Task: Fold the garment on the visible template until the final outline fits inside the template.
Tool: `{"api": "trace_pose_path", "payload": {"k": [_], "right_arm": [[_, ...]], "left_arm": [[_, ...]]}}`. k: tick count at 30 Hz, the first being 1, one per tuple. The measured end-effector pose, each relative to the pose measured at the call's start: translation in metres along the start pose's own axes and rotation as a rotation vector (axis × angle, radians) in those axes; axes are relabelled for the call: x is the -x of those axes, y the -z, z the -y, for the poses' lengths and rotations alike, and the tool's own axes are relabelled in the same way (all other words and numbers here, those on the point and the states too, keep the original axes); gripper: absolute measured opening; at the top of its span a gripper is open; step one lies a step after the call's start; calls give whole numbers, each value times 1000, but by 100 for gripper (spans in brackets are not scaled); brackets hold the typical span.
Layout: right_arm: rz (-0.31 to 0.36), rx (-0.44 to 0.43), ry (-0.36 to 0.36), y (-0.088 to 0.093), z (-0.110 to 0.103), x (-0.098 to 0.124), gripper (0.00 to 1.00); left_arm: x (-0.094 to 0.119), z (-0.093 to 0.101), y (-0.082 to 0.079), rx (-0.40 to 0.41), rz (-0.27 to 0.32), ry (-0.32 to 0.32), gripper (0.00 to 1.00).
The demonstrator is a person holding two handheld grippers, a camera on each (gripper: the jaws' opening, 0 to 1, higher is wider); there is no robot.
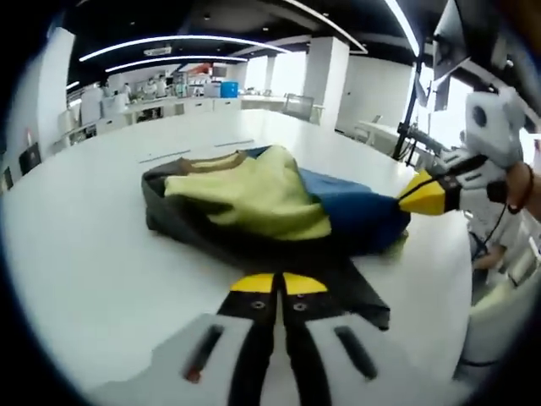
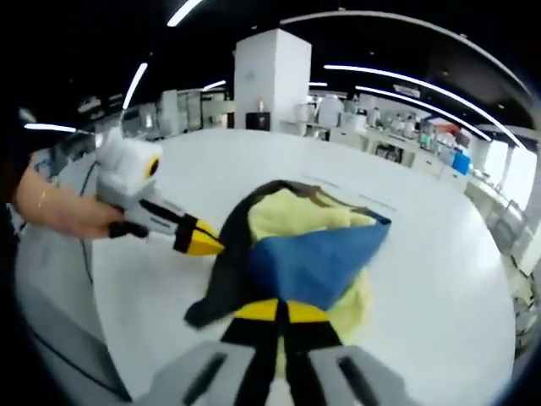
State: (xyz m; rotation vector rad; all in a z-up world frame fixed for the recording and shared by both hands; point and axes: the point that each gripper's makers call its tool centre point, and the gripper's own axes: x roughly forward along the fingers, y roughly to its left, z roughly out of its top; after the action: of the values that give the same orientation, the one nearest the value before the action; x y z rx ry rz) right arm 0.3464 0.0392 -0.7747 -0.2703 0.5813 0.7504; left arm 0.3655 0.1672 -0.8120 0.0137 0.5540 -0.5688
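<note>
Both grippers, left (image 1: 278,286) and right (image 2: 280,311), were clamped on the yellow, blue and dark garment (image 1: 262,199) on the white table (image 1: 93,262)

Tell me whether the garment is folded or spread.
Partly folded: the garment lies bunched on the table, yellow and blue layers overlapping, both grippers shut on its edges.

left gripper view: low over white table (image 1: 93,254), looks along own jaws at garment (image 1: 262,199), close; right gripper (image 1: 420,196) enters from right
right gripper view: from garment's opposite side, low, close, facing back; left gripper (image 2: 205,243) enters from left
shared: garment, table, lab background
</note>
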Motion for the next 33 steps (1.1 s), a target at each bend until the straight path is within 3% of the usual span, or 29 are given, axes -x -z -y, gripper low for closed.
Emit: {"api": "trace_pose_path", "payload": {"k": [7,13,24,29,33], "right_arm": [[24,21,108,-17,42,17,0],[12,24,232,-22,90,33,0],[8,-15,306,-25,129,49,0],[-21,-120,356,-11,151,52,0],[-48,-120,391,0,172,52,0]], "left_arm": [[27,-17,-24,-26,59,-37,0],[58,-53,-39,9,114,-124,0],[92,-125,-29,41,71,-296,0],[99,-156,-18,33,20,-363,0],[103,-192,-5,19,-19,-429,0]]}}
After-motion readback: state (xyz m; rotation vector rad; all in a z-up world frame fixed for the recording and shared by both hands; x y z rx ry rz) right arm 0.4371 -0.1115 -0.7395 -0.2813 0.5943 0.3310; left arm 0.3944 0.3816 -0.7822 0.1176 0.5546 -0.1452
